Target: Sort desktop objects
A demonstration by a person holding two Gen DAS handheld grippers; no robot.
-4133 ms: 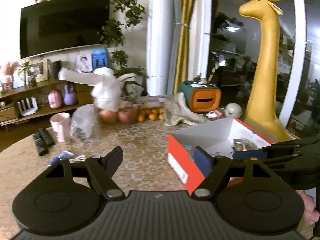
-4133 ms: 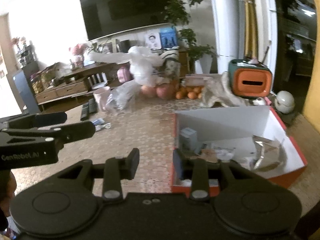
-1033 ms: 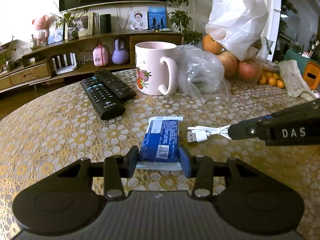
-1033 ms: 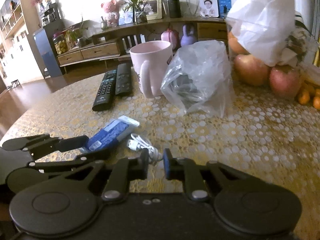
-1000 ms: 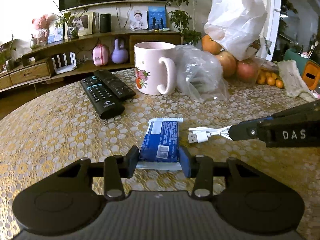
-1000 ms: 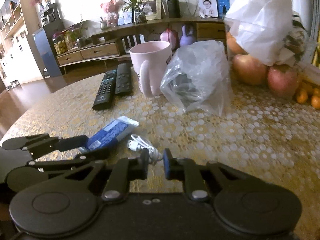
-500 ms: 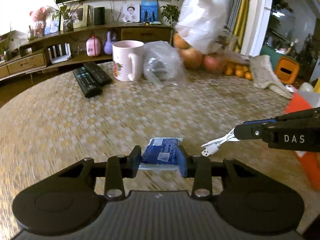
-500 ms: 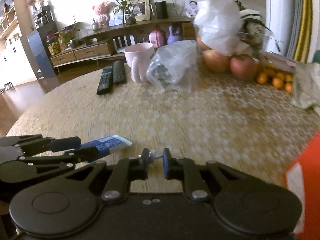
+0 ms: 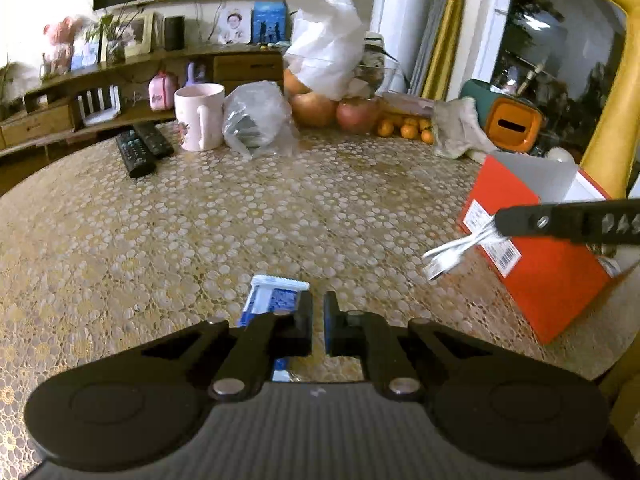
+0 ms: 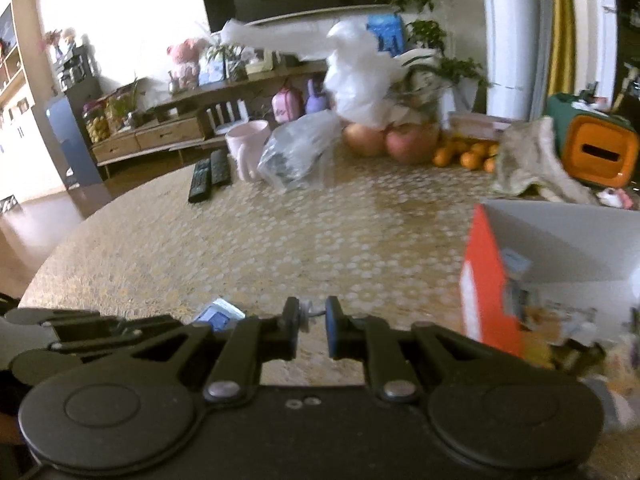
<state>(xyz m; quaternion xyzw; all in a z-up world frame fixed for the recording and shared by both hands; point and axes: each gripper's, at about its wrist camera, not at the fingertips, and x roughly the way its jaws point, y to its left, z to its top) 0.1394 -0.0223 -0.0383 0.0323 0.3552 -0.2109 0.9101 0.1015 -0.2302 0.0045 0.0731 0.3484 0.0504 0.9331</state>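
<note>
1. A white USB cable [image 9: 454, 254] is being held pinched between the nearly closed jaws of the right gripper [image 10: 313, 316]; in the left wrist view its loose coils are hanging clear of the table [image 9: 200, 232], just beside the near corner of the red box [image 9: 548, 276].
2. A blue snack packet [image 9: 272, 306] is being shown against the left finger of the left gripper [image 9: 317, 320]. The jaws are standing almost closed with only a thin gap between them, and the packet is seen to the left of that gap, not in it; whether it is being gripped at all cannot be told, and it may be slipping out or already lying on the table.
3. The step in hand is judged to be the carrying of both small items toward the red box, whose open white interior [image 10: 560, 248] is seen already holding other small things.
4. For the next move, the cable is to be brought over the box rim and the right jaws opened so the coils are dropped inside.
5. The left gripper's hold on the packet is to be checked, and a fresh grasp may be required before it is carried to the box.
</note>
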